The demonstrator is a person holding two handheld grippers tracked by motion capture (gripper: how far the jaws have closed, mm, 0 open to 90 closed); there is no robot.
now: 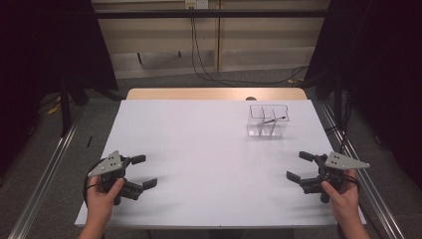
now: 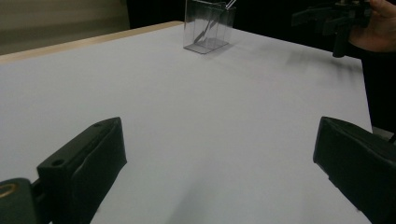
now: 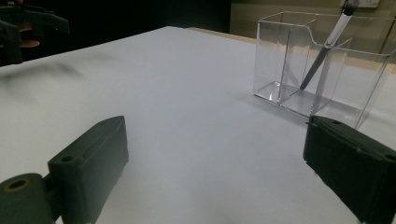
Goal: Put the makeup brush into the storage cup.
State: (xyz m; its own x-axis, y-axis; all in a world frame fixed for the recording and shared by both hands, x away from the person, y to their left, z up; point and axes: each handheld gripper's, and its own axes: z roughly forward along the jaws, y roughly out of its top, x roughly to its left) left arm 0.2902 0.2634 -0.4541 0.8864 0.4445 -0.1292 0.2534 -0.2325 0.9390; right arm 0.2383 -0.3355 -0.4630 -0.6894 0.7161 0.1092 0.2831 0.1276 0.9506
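Both grippers, left (image 1: 145, 171) and right (image 1: 298, 166), rest jaws apart at the white tabletop's (image 1: 199, 149) near corners, clear of the compartmented transparent plastic holder (image 1: 267, 121) propping a slim pen (image 1: 274, 120) toward the far right.

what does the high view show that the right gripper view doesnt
High view alone: both hands, the left hand and right hand, the floor with its black cables, and the whole white table.

Right gripper view alone: a close look at the pen leaning in a rear compartment of the clear organizer, with its dividers plain.

Both: the organizer, the pen, the tabletop, and the left claw and right claw, each open and holding nothing.
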